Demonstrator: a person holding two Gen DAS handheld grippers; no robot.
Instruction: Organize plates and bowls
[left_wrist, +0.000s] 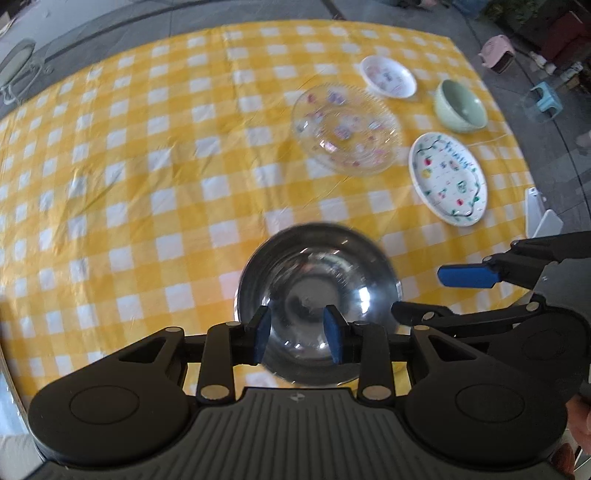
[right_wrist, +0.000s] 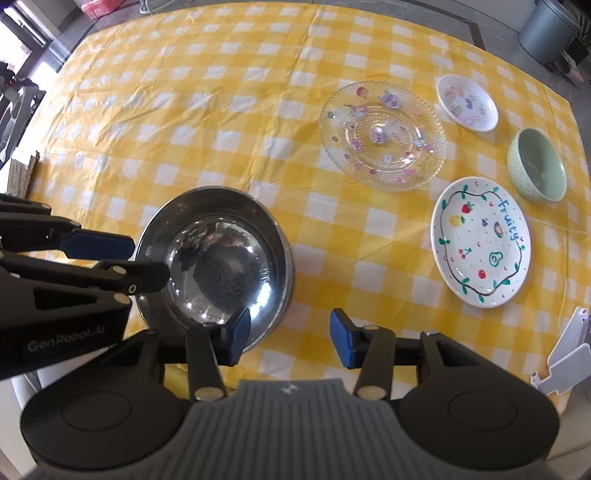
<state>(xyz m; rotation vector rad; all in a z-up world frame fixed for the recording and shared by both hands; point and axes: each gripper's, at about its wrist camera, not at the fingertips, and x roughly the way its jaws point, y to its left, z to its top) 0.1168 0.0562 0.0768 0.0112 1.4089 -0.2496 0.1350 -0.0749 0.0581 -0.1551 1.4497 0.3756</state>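
The steel bowl (left_wrist: 317, 295) sits at the near edge of the bench (left_wrist: 147, 184), at 6 o'clock in the left view. The left gripper (left_wrist: 300, 334) hangs over its near rim, fingers partly open, holding nothing. The right gripper (right_wrist: 290, 336) waits just beside the bowl, open and empty. To grip well, put one finger inside the rim, one outside, and close squarely. The other dishes lie around 1 o'clock: glass plate (left_wrist: 345, 129), fruit plate (left_wrist: 448, 177), green bowl (left_wrist: 460, 107).
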